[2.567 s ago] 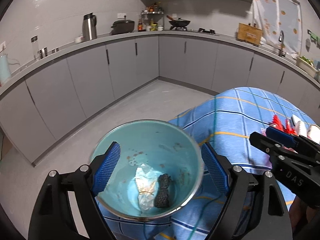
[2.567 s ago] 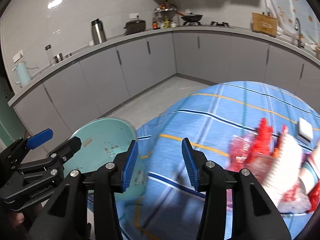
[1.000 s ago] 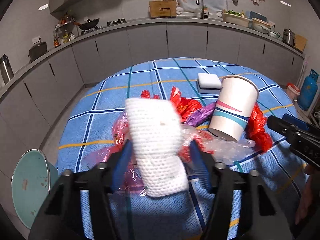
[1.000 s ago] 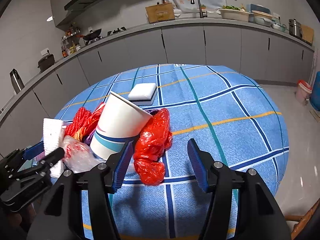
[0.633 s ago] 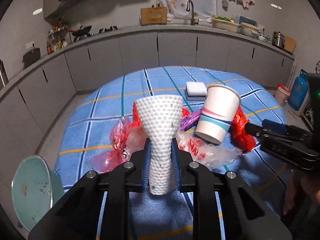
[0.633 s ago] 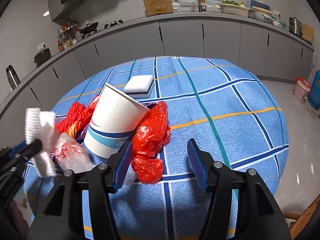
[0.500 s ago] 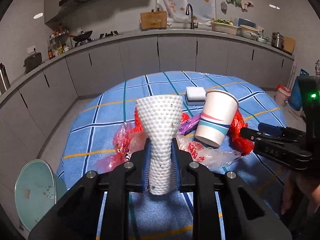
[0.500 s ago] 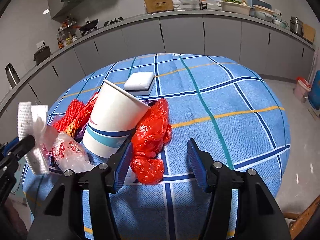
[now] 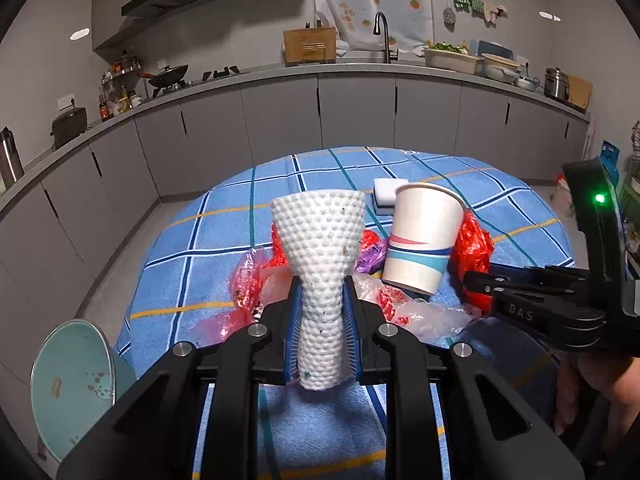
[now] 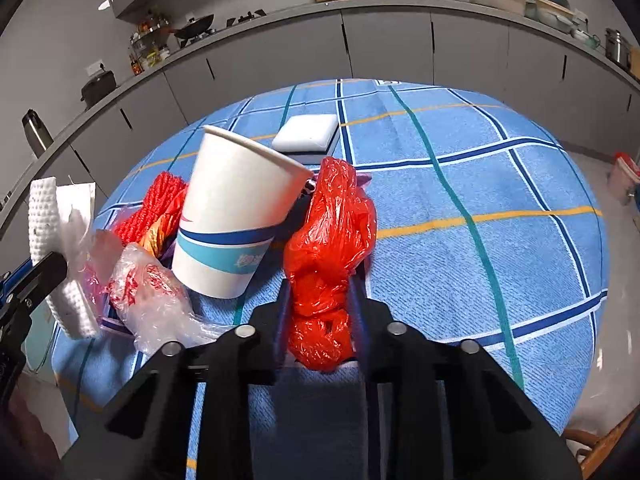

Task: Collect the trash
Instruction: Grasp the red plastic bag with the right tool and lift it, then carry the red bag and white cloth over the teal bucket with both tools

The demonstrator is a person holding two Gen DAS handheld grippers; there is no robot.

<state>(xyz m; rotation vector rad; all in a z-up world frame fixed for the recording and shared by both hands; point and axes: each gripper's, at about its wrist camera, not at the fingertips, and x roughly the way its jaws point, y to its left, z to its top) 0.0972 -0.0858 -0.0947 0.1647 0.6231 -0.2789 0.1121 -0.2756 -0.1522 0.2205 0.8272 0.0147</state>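
Over the blue checked tablecloth (image 10: 480,184), the left gripper (image 9: 322,330) pinched a soft, light white foam fruit net (image 9: 320,248) at its waist, while the right gripper's (image 10: 322,320) jaws were closing around a crumpled red plastic bag (image 10: 328,232), flimsy and probably slippery, beside a tilted paper cup (image 10: 236,216).

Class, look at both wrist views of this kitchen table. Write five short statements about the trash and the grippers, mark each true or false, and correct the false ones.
1. The left gripper is clamped on a white foam net. True.
2. The paper cup lies flat on its side. False: it leans tilted against the trash.
3. The red plastic bag sits between the right gripper's closing jaws. True.
4. The white sponge is inside the cup. False: it lies on the tablecloth behind it.
5. The teal bin stands on the table. False: it is beside the table, lower down.
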